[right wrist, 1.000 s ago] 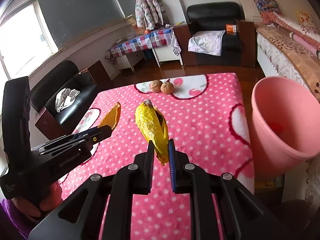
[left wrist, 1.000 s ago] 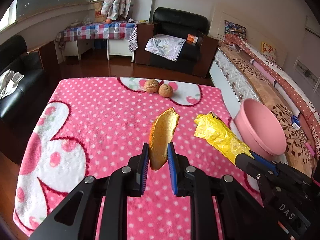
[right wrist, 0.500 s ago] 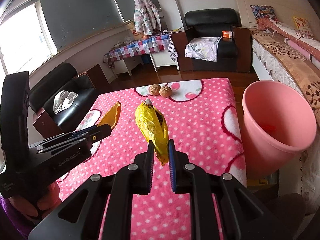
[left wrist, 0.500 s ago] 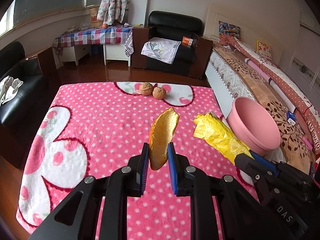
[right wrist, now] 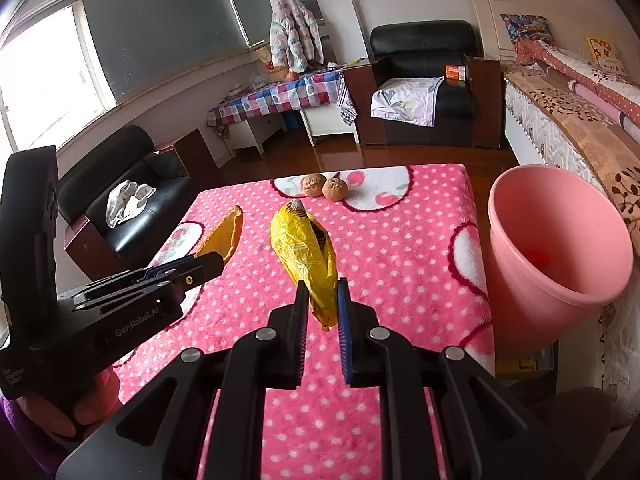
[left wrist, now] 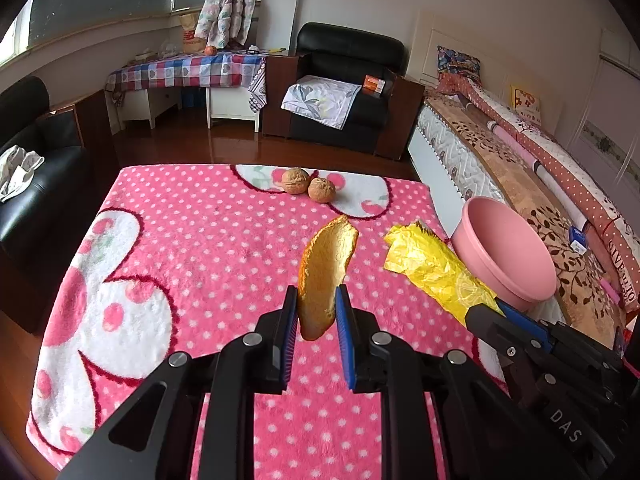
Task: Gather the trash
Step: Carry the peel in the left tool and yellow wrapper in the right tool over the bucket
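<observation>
While the left gripper (left wrist: 317, 312) clamps an orange peel (left wrist: 326, 270), the right gripper (right wrist: 323, 307) pinches a yellow wrapper (right wrist: 304, 252)

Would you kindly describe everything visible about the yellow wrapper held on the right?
The yellow wrapper is a crinkled, shiny, foil-like snack bag, elongated and crumpled, with a dark opening along one side and a greyish sealed tip at its far end. The right hand-held gripper pinches its near end, holding it above the pink polka-dot blanket and pointing away from the camera. Only the two fingers appear to touch it. It hangs left of the pink bin.
</observation>
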Demonstrator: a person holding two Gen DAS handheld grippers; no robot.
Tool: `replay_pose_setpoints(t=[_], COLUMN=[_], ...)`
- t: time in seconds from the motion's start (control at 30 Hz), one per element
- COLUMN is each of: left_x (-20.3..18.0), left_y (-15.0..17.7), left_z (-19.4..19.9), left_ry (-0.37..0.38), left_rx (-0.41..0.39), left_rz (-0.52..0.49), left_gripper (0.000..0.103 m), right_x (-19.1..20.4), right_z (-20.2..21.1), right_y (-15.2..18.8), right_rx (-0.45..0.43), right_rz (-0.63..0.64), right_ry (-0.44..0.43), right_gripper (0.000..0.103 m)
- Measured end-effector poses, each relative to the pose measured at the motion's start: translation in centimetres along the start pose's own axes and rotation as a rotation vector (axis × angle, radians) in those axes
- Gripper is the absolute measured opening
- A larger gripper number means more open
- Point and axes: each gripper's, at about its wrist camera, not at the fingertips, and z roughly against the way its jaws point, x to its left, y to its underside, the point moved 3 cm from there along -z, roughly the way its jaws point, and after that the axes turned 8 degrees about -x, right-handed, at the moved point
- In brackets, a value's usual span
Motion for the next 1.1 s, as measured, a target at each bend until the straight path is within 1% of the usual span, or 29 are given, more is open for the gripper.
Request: replay_pose_setpoints(t=[0.37,0.77,0.93,1.1], left_x=[0.2,0.2,-0.9,-2.8], left_y=[0.4,0.6,0.7,1.1], left_z=[-0.4,-2.6,-3.9,-5.5], left_ry=[0.027,0.026,0.038,0.057], left_rx=[0.008,0.059,0.084,0.114], left_rz=[0.0,0.006,-0.021,-0.058], left_gripper=[0.018,0.018,0.018,0.018], right_x=[-0.6,-2.0,-3.7,-6.2], right_z=[0.4,-0.8,-0.8,-0.5], right_y=[-0.2,-0.6,-0.9,-1.3], right_rx=[-0.018,-0.014,-0.027,-0.051], right_rz=[-0.022,-0.059,-0.088,-0.118], right_ry=[0.03,0.046,0.073,0.124], right_gripper=[0.014,0.014,0.014,0.014])
